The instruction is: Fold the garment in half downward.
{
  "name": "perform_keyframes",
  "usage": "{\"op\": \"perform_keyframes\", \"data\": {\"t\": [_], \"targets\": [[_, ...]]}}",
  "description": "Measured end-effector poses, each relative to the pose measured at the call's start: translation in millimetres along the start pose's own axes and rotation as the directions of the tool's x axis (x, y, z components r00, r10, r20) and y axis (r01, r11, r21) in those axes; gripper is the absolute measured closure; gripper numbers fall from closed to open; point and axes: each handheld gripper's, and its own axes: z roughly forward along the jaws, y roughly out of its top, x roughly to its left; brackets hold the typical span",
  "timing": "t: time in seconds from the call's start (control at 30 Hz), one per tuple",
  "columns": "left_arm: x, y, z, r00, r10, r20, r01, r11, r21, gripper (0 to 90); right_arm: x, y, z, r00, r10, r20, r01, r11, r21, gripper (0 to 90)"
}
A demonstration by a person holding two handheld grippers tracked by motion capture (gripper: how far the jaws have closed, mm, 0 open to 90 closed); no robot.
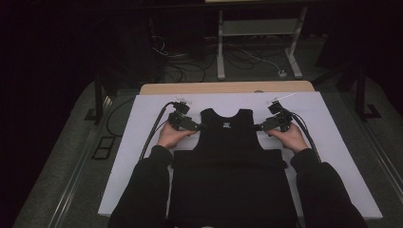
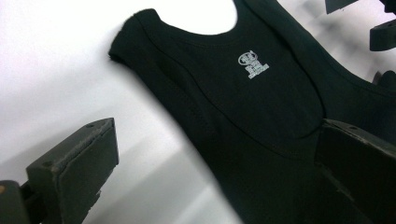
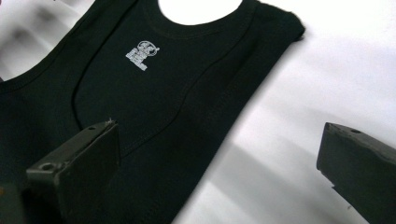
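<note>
Forearms in dark sleeves enter the high view from 6 o'clock and angle outward, each hand gripping its tool from below with the wrist low on the white desk. Left tongs point toward 3 o'clock at the armhole edge of a black tank top; in the left gripper view their jaws stand spread, one over bare desk, the other over the tank top, pinching nothing. The garment lies flat at desk centre, neckline toward 12 o'clock, small white logo below the collar, lower part folded up. Right tongs point toward 9 o'clock at the opposite armhole, jaws likewise spread: one above fabric, one above desk.
</note>
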Motion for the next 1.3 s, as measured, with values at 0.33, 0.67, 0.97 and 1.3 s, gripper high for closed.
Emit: {"op": "perform_keyframes", "data": {"t": [0.33,0.67,0.97,1.3], "targets": [[-1.1,-1.5,9.5,0.9993,-0.033,0.016,0.032,0.9993,0.020,0.0,7.6,0.5,12.2,0.9998,-0.014,-0.012,0.015,1.000,0.015,1.2],[-1.0,-1.7,13.1,0.9968,-0.077,0.021,0.076,0.9966,0.031,3.1,8.7,0.5,17.0,0.9998,0.016,-0.010,-0.016,1.000,-0.001,13.4],[-4.7,1.5,10.1,0.9961,-0.088,0.009,0.088,0.9958,-0.024,13.8,12.2,0.7,19.7,0.9997,0.022,-0.012,-0.023,1.000,-0.003,20.9],[-13.3,4.2,13.3,0.9963,-0.026,-0.082,0.026,0.9996,-0.005,25.8,19.8,1.7,24.4,0.9996,0.007,0.028,-0.006,1.000,-0.022,33.5]]}}
